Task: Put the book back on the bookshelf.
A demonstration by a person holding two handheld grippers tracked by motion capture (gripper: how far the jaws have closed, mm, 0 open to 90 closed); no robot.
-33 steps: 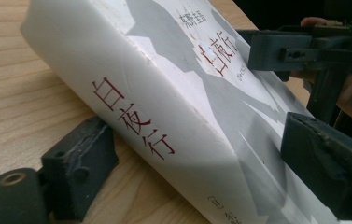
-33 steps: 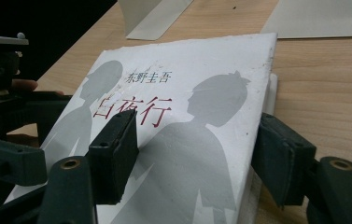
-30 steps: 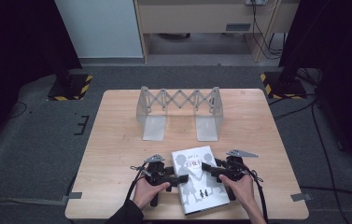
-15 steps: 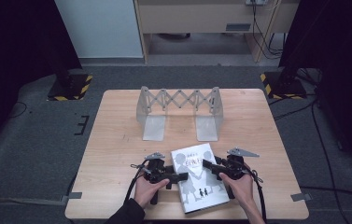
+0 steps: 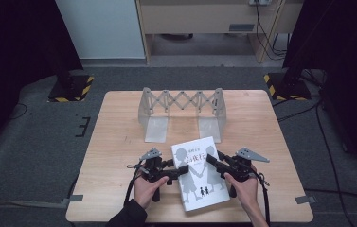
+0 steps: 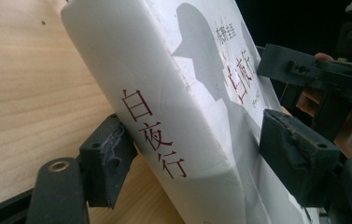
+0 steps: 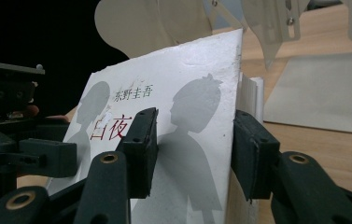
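Setting: wooden table on grey carpet, dark curtains at both sides, pale cabinet behind.
Book: white paperback with grey silhouettes and red lettering, near the front edge of the table, just in front of the rack and apart from it.
Rack: grey metal folding bookend with a scissor lattice, standing empty behind the book, its two flat feet pointing toward the book.
Left gripper: left gripper at the book's spine side; jaws just been closing, spine between the pads, one pad under the book, the other on the cover; contact looks near or made, not firm enough to call clamped.
Right gripper: right gripper at the book's page side; jaws just been closing, one pad on the cover, the other behind the page edge; hard to say whether both press.
Step in hand: taking hold of the book from both sides, probably to lift it.
Next move: finishing both grips evenly, then raising the book level and carrying it toward the rack, likely to stand it between the ends.
Hidden: the book's underside, exact pad contact on either side, small print on the cover.
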